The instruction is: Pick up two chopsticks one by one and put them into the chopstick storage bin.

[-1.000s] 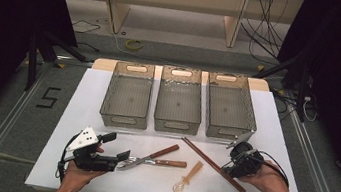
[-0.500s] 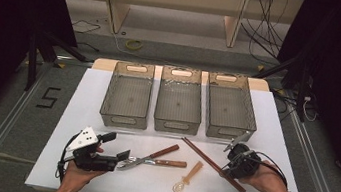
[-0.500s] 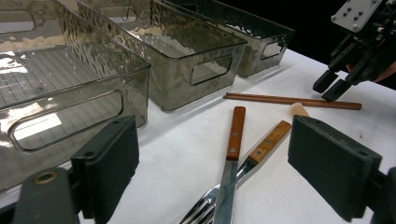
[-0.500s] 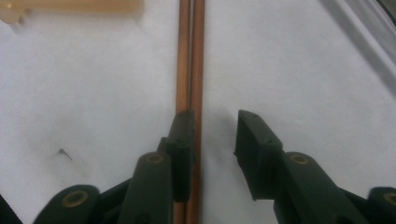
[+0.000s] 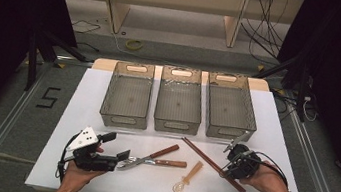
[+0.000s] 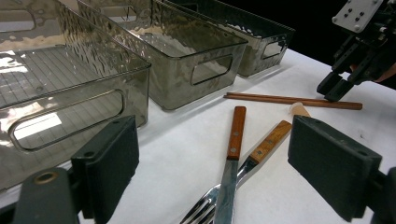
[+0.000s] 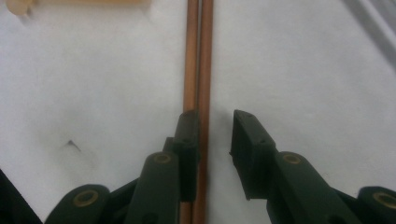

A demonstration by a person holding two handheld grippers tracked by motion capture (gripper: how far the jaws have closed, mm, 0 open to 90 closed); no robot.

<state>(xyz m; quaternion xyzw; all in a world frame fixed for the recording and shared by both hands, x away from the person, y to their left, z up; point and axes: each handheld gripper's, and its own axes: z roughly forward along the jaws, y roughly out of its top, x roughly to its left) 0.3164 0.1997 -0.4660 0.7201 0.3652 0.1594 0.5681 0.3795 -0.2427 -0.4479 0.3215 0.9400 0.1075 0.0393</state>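
Right gripper view places our right gripper (image 7: 212, 133) astride the chopsticks (image 7: 198, 56): the jaws have just been closing, one pad touches the left stick, and a gap remains at the other pad, so nothing is clamped yet. We judge that an uneven squeeze could split the pair or roll one stick away. Both are thin, reddish-brown rods lying parallel, at 4 o'clock on the table (image 5: 80, 113). Our left gripper (image 6: 224, 168) stands wide apart above the knife (image 6: 232, 158) and fork (image 6: 252, 158).
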